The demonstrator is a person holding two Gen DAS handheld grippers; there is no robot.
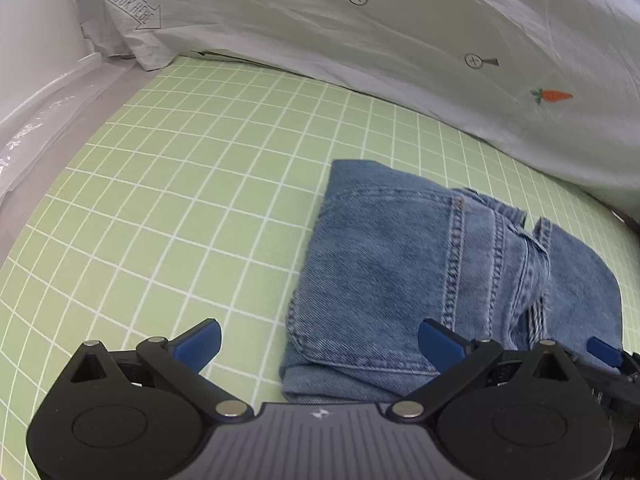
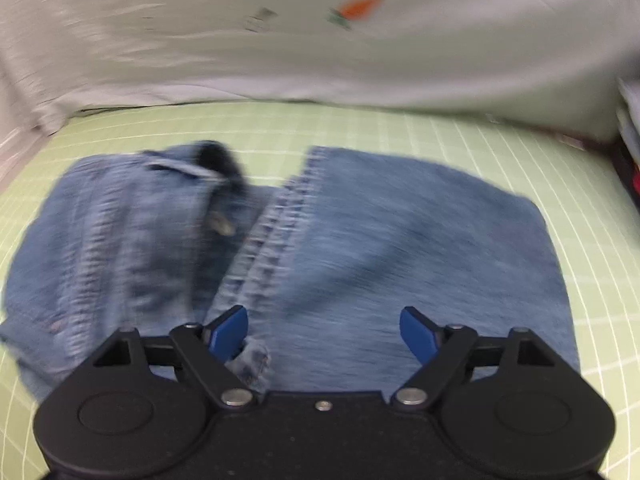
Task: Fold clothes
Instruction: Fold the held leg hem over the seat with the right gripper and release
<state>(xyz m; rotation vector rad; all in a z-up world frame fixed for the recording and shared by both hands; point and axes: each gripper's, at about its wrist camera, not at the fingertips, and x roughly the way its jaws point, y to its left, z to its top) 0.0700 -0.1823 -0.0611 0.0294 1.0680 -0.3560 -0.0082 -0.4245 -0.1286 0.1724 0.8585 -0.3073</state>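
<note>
A pair of blue denim jeans (image 1: 440, 272) lies folded into a compact block on the green grid mat (image 1: 180, 184). My left gripper (image 1: 320, 344) is open and empty, its right finger over the near left corner of the denim. In the right wrist view, which is motion-blurred, the jeans (image 2: 340, 240) spread across the mat (image 2: 580, 200) with a seam running down the middle. My right gripper (image 2: 324, 332) is open and empty just above the near edge of the denim. A blue fingertip of the right gripper (image 1: 604, 350) shows at the right edge of the left wrist view.
A white sheet with carrot prints (image 1: 400, 40) rises behind the mat and also shows in the right wrist view (image 2: 320, 40). Clear plastic (image 1: 36, 120) lies at the left. Dark and red objects (image 2: 630, 172) sit at the far right.
</note>
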